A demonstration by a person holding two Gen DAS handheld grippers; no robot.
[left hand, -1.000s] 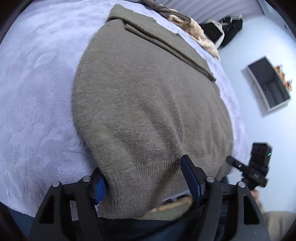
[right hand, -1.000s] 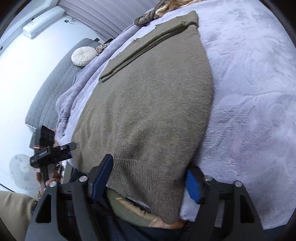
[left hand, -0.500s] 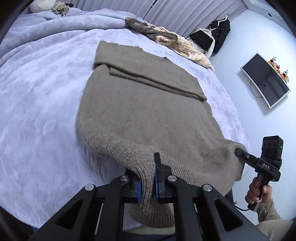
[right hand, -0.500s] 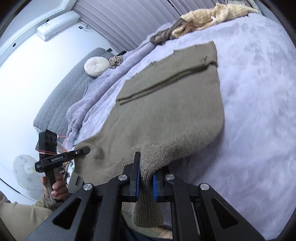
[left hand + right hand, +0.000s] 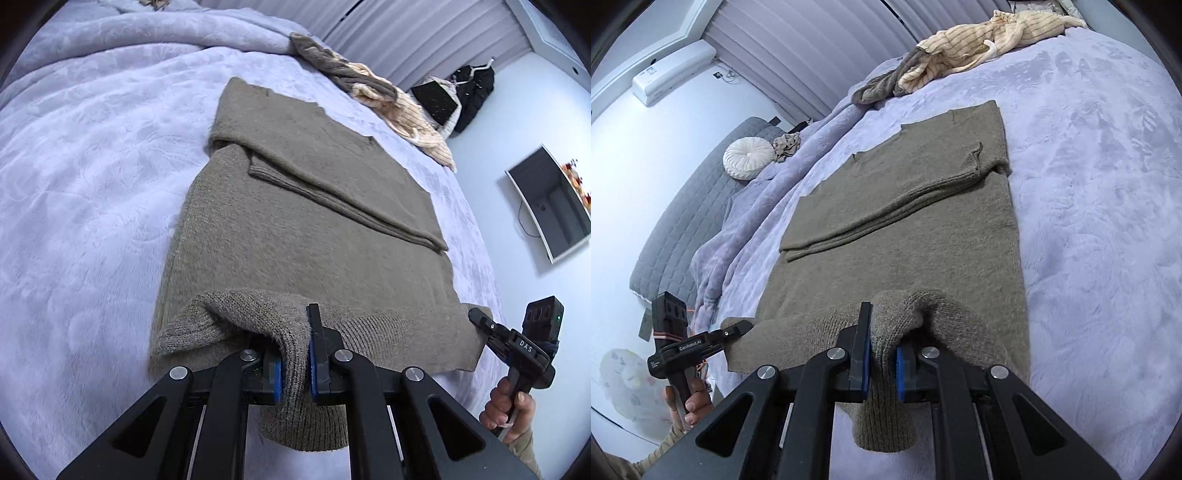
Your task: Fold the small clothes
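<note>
An olive-brown knit sweater lies flat on the lavender blanket, its sleeves folded across the chest; it also shows in the right wrist view. My left gripper is shut on the ribbed hem at the near left corner and holds it lifted off the bed. My right gripper is shut on the hem at the near right corner, also lifted. Each gripper shows in the other's view, pinching the hem: the right one and the left one.
The lavender blanket covers the bed. A pile of striped cream and grey clothes lies at the far end. A round white cushion sits by the grey headboard. A wall television hangs to the right.
Both grippers have closed on the sweater's hem corners and lifted them. Both have pulled back and up, so more of the sweater and bed is in view.
</note>
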